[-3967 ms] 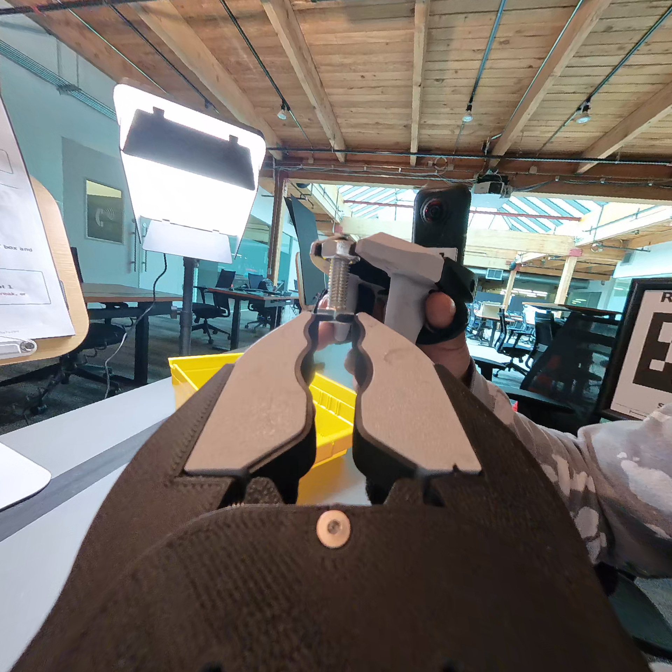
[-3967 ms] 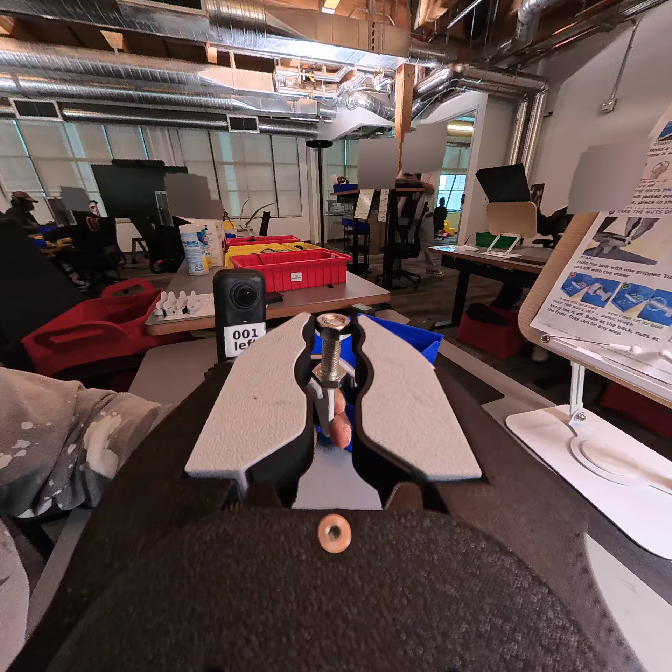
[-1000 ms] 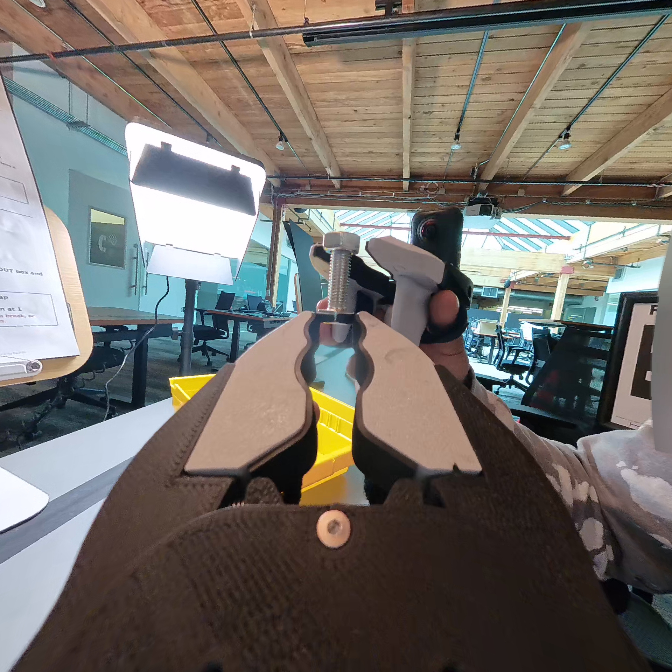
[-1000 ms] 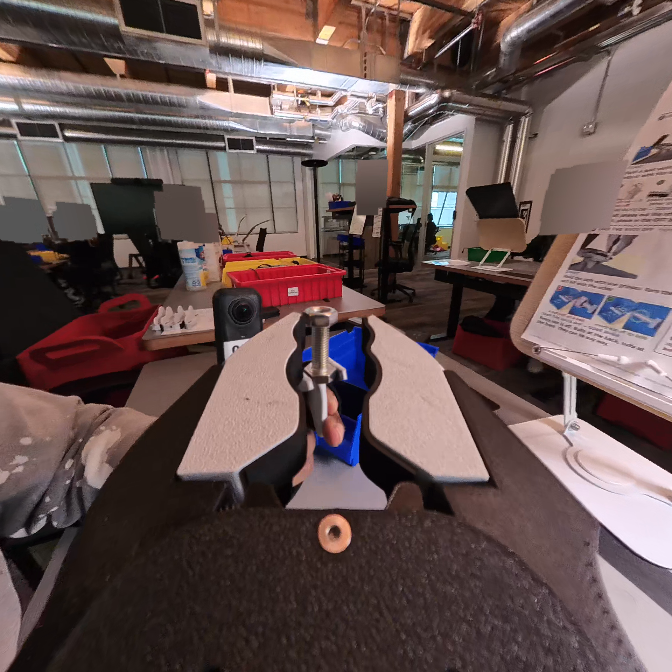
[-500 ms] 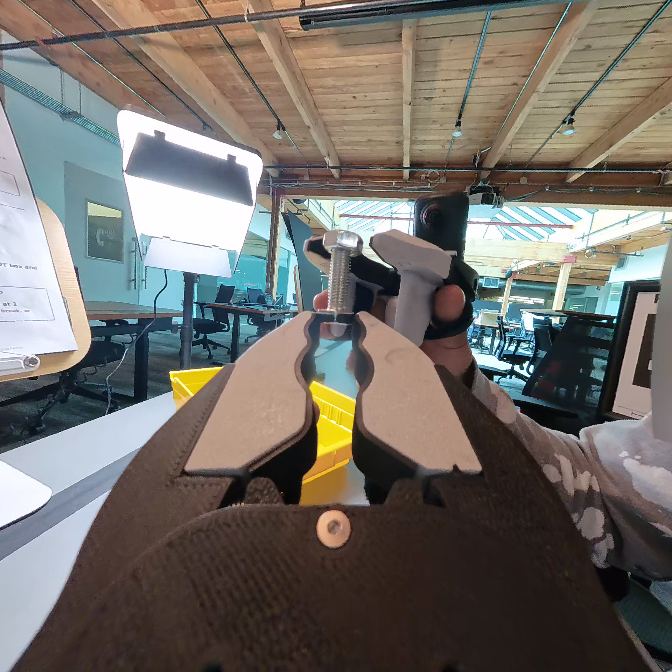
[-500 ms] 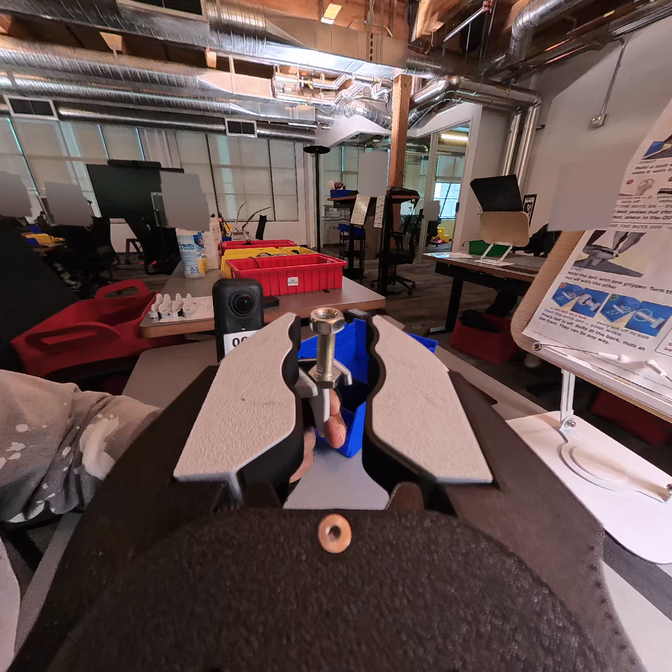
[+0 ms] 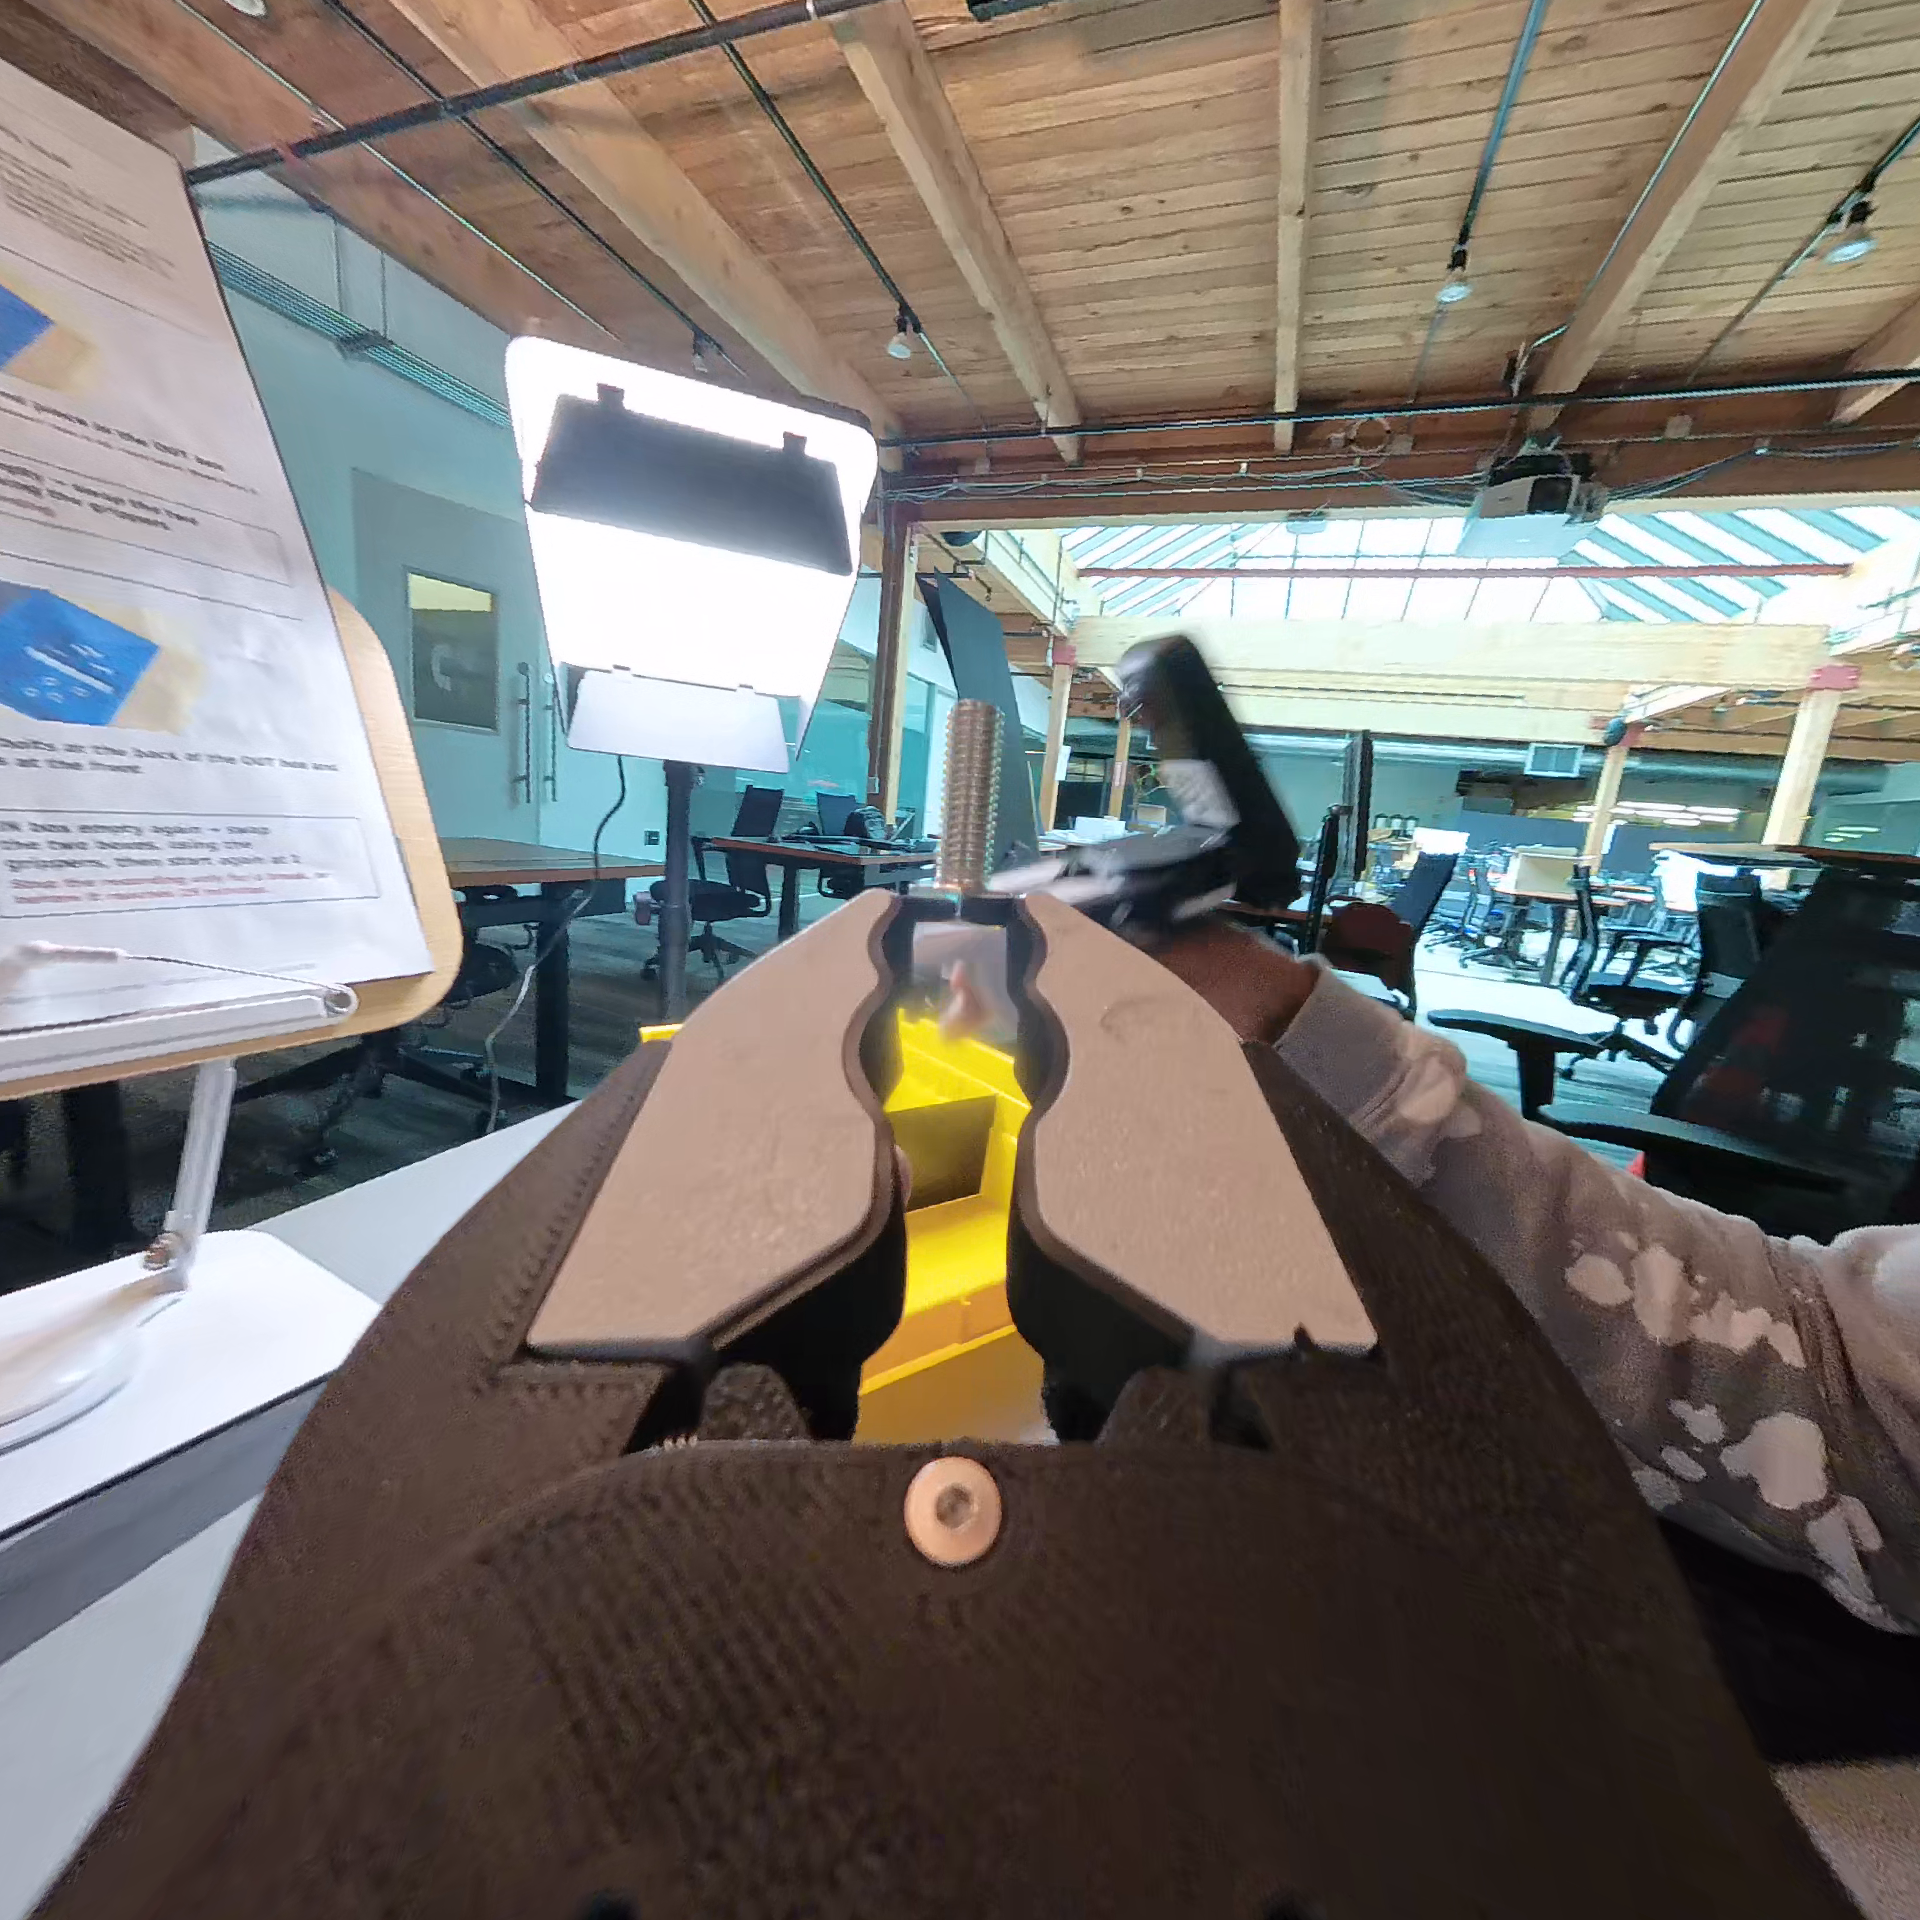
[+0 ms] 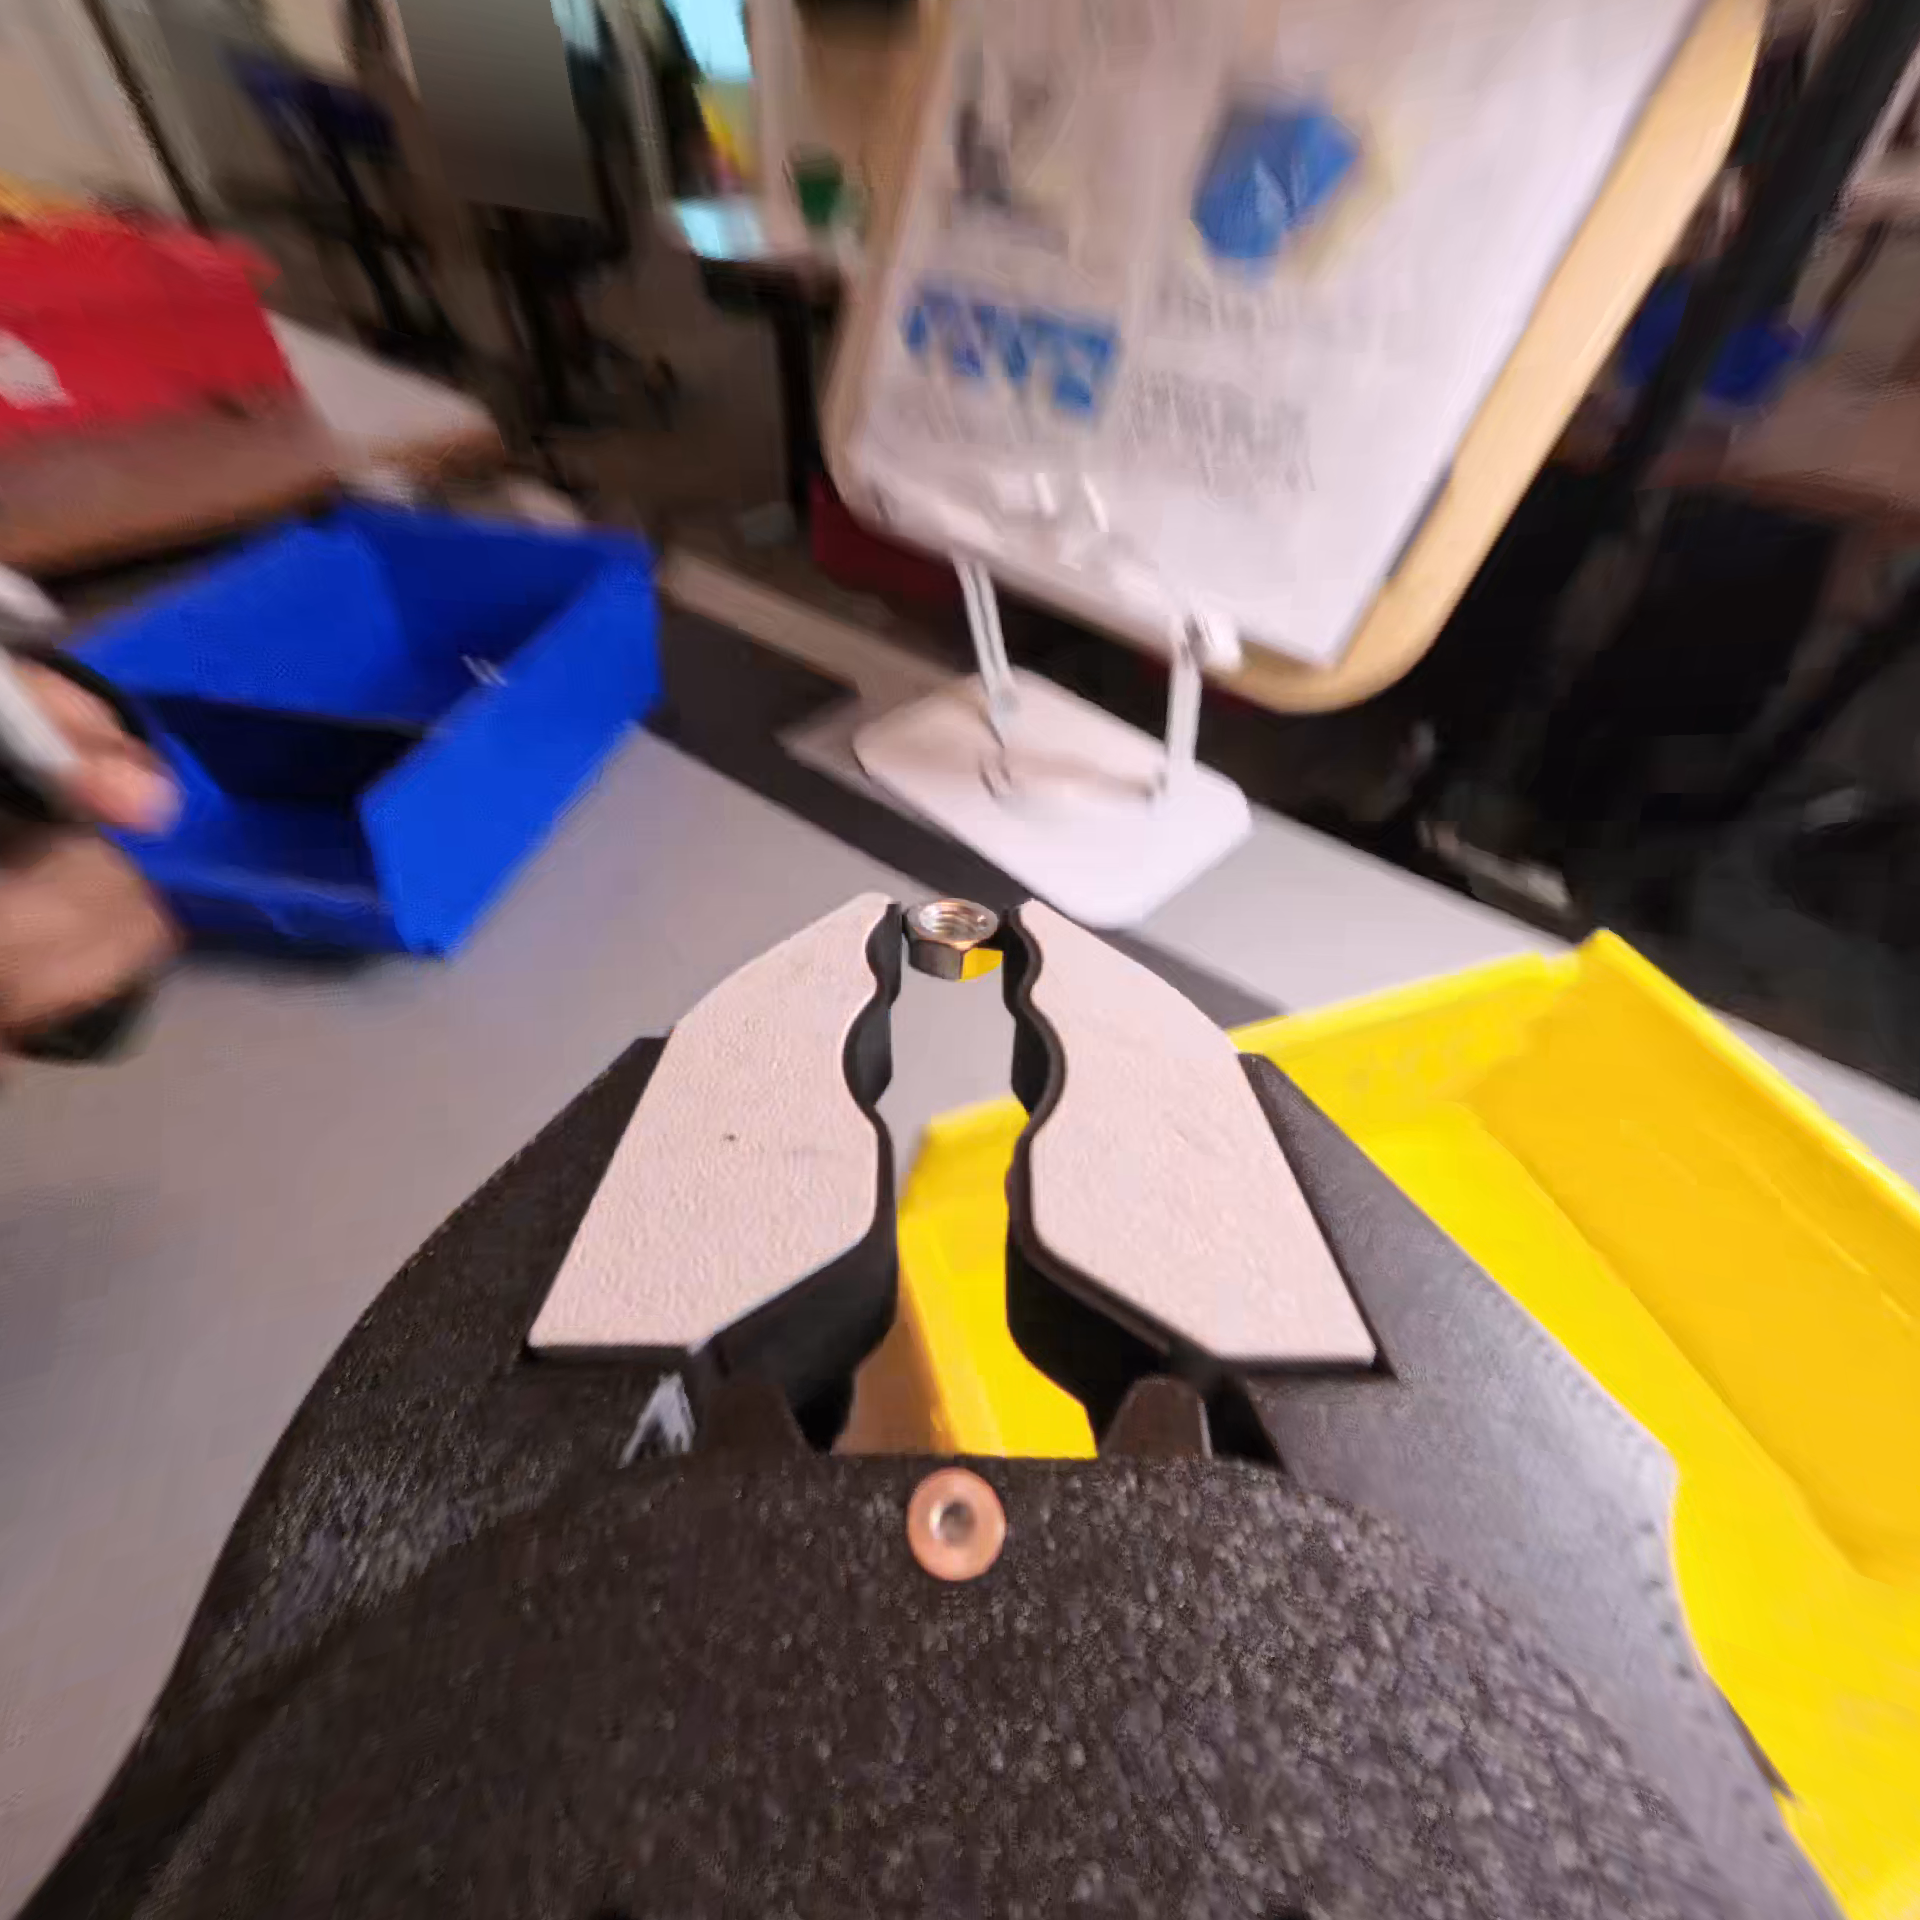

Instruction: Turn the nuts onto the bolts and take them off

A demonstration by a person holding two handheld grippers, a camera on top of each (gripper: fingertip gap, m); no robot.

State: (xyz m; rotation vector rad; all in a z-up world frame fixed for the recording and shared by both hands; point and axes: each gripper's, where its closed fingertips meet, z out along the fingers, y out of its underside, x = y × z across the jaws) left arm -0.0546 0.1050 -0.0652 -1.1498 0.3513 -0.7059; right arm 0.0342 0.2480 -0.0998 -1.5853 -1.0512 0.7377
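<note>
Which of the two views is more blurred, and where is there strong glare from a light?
Right wrist view: heavy motion blur over the blue bin and the instruction board; only the nut in the right gripper stays fairly sharp. Left wrist view: mostly sharp, but the lamp panel is overexposed, and the other gripper behind the bolt is smeared.

Bolt upright between left claw tips; nut between right claw tips, bin beneath-right.
</note>
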